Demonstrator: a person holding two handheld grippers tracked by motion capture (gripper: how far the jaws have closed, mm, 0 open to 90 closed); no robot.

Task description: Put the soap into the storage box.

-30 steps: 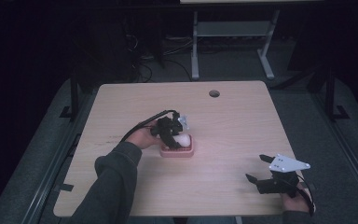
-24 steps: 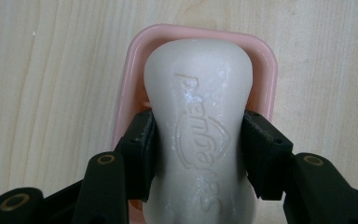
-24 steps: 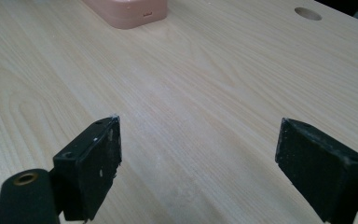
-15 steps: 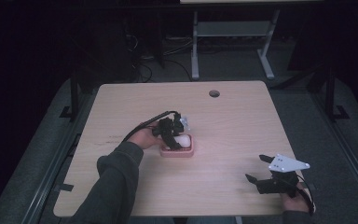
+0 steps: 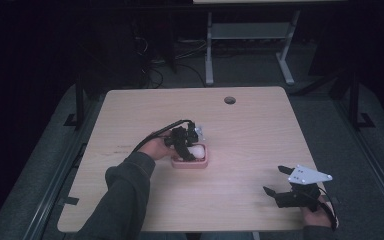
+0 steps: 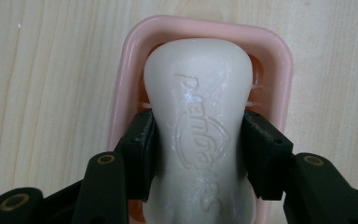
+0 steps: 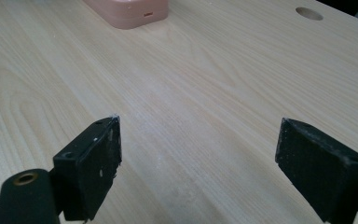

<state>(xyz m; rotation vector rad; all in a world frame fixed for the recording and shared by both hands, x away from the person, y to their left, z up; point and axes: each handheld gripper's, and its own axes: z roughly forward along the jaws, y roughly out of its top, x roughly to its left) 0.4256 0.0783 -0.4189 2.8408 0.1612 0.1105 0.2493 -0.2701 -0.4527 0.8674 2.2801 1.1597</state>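
Left gripper (image 6: pixel 198 154) clamped on white soap bar (image 6: pixel 200 126), bar sitting in pink dish (image 6: pixel 279 60) mid-table. Right gripper (image 7: pixel 198 158) jaws wide, nothing between, near table's right front corner, well apart from dish. One bar, one dish. Light wooden table (image 5: pixel 260 140), one round hole (image 5: pixel 229 100); dark room, white stand (image 5: pixel 209 55) behind.

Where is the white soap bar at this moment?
In the high view the white soap bar lies in the pink soap dish left of the table's middle, clamped between the left gripper's jaws.
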